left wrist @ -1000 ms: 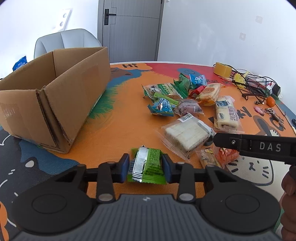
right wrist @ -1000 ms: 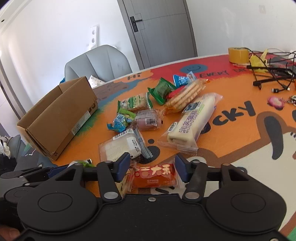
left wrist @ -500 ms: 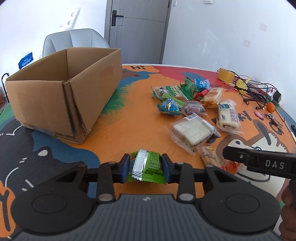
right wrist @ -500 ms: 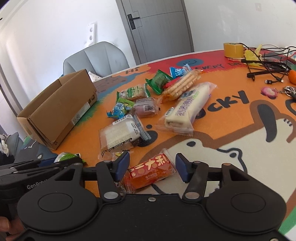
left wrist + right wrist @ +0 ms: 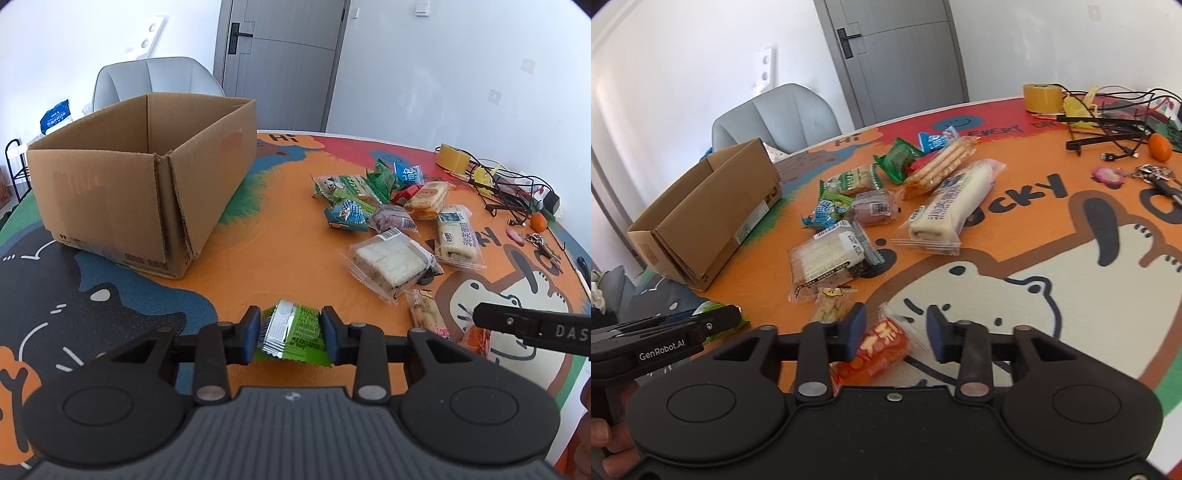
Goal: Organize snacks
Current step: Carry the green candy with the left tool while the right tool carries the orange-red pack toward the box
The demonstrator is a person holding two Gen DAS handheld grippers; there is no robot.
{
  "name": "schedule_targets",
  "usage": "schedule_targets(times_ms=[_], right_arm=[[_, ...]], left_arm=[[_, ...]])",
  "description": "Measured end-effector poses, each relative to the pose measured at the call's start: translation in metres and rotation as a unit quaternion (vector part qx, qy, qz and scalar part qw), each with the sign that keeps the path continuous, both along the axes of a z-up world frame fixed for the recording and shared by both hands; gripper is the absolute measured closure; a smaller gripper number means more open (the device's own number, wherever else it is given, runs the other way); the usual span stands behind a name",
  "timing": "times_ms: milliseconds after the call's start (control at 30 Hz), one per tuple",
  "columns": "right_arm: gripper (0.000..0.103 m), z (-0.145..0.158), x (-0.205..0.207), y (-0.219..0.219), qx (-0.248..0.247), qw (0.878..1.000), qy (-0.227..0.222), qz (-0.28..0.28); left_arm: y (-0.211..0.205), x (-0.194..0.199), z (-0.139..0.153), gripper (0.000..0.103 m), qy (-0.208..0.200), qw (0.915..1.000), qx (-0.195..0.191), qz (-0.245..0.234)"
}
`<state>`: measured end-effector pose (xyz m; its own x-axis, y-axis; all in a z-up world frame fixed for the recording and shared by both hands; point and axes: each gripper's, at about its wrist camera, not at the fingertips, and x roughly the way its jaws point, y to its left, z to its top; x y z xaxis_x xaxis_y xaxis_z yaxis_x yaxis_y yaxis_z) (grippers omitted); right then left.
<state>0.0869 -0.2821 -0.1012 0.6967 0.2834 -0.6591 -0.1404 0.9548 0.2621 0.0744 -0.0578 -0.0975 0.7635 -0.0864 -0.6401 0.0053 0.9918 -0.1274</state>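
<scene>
The left gripper (image 5: 291, 330) clamps a green foil snack packet (image 5: 293, 332). The right gripper (image 5: 897, 332), jaws parted, straddles an orange plastic snack packet (image 5: 875, 352); its side reads "DAS".

White walls (image 5: 443, 55), grey door (image 5: 280, 62), perhaps padded chair (image 5: 155, 79)

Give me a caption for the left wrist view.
Left gripper holding a green snack packet, facing an open cardboard box.

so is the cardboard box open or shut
Open. The cardboard box has no top closed over it, and its inner walls show from above. Its floor is hidden, so contents: cannot tell.
</scene>
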Motion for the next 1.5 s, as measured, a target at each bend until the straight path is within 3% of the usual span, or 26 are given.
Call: schedule_targets(times_ms=[200, 567, 733, 767, 867, 1500], right_arm=[[0.052, -0.002, -0.002, 0.006, 0.006, 0.999, 0.031, -0.015], [0.051, -0.003, -0.007, 0.014, -0.057, 0.997, 0.044, -0.026], [0.041, -0.003, -0.014, 0.008, -0.076, 0.995, 0.053, -0.044], [0.043, -0.004, -0.016, 0.008, -0.074, 0.995, 0.053, -0.042], [0.081, -0.003, -0.018, 0.012, -0.075, 0.995, 0.047, -0.036], [0.082, 0.027, -0.005, 0.030, -0.027, 0.999, -0.008, -0.021]], left_arm=[[0.003, -0.001, -0.005, 0.068, 0.007, 0.9999, -0.008, -0.002], [0.009, -0.005, -0.006, 0.068, 0.002, 0.9999, -0.010, 0.003], [0.008, -0.008, -0.005, 0.069, 0.002, 0.9999, -0.014, 0.002], [0.009, -0.008, -0.005, 0.069, 0.003, 0.9999, -0.016, 0.003], [0.010, -0.010, -0.003, 0.069, 0.000, 0.9998, -0.017, 0.004], [0.030, -0.014, 0.041, 0.070, -0.070, 0.9971, -0.006, 0.030]])
